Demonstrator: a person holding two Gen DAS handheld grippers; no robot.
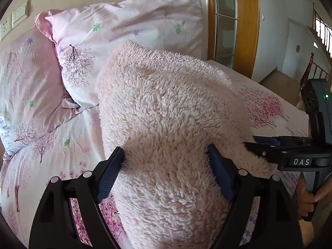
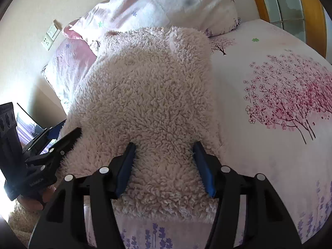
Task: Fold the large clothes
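Observation:
A pale pink fluffy fleece garment (image 1: 166,108) lies in a thick bundle on the floral bed sheet (image 1: 62,145); it also shows in the right wrist view (image 2: 149,95). My left gripper (image 1: 166,157) has its jaws wide apart with the near end of the fleece bulging between the blue pads (image 1: 110,174). My right gripper (image 2: 164,151) also stands wide, its pads (image 2: 203,172) on either side of the fleece edge. In the left wrist view the right gripper (image 1: 255,143) comes in from the right, its fingertips at the garment's side. The left gripper (image 2: 70,134) shows at the left in the right wrist view.
Two pink floral pillows (image 1: 128,27) lean against the wall behind the garment. A wall switch and socket (image 1: 12,20) are at the upper left. A wooden door frame (image 1: 247,25) and a stair rail (image 1: 319,68) lie beyond the bed's far right edge.

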